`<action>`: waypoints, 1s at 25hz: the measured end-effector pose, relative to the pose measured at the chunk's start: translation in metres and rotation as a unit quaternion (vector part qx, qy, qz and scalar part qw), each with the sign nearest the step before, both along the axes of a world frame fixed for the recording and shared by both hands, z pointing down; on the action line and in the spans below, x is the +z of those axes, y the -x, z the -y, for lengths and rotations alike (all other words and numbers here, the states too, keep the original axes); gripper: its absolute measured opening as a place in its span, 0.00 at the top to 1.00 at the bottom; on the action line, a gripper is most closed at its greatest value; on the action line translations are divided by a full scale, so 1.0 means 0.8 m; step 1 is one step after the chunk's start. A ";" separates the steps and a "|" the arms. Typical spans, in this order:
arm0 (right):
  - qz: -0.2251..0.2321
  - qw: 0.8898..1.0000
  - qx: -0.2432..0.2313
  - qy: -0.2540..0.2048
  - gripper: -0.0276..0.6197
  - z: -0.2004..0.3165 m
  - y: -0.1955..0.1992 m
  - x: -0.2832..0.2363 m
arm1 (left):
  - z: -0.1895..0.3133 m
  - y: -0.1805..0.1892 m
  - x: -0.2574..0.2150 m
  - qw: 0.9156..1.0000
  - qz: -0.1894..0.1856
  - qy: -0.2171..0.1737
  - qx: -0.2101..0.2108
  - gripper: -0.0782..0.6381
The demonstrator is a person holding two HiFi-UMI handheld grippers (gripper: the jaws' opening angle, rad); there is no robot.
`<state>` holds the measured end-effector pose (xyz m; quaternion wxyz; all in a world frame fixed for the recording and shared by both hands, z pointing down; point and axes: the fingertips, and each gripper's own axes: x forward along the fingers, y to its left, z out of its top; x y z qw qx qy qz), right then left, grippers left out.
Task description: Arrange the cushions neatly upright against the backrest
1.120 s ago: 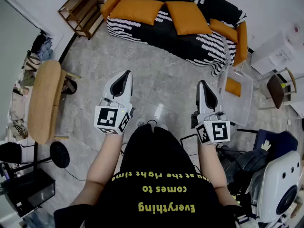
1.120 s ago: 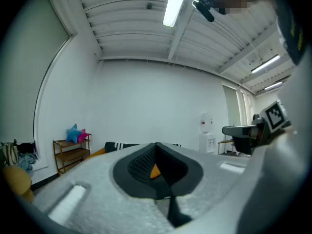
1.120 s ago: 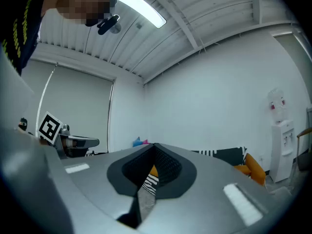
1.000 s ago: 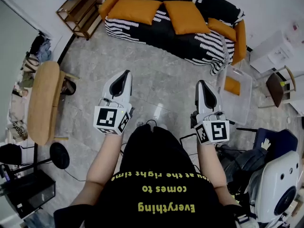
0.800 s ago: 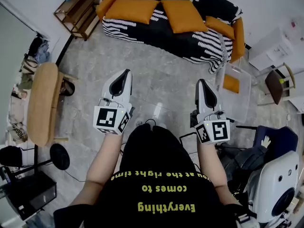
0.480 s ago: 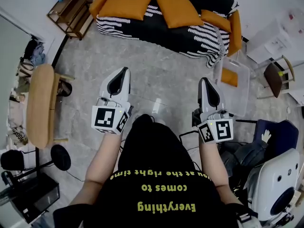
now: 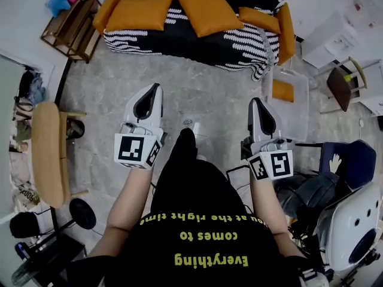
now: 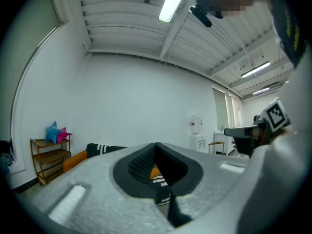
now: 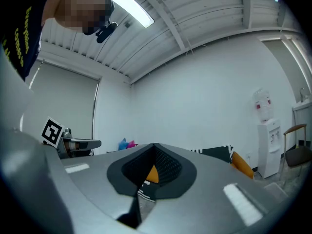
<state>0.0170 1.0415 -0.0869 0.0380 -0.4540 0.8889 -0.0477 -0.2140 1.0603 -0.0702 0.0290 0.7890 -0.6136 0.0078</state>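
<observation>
The person wears a black short-sleeved T-shirt printed with yellow lettering; the left gripper and the right gripper have pale grey tapered shells with black teardrop recesses; each carries a white cube bearing black square markers.

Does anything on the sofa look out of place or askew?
Yes. The left cushion and the middle cushion lie broad side up on the sofa seat, the middle one turned askew; neither stands upright against the backrest.
</observation>
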 end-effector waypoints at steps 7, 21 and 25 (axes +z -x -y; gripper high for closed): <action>-0.006 1.000 0.030 -0.008 0.94 0.115 0.019 -0.008 | 0.135 0.027 -0.001 1.000 -0.010 -0.001 0.020 0.89; -0.031 0.997 0.073 -0.012 0.94 0.283 0.064 -0.020 | 0.342 0.052 -0.023 0.997 -0.012 -0.013 0.080 0.89; -0.035 0.996 0.077 -0.005 0.94 0.318 0.055 -0.012 | 0.376 0.049 -0.012 0.997 -0.016 -0.005 0.079 0.89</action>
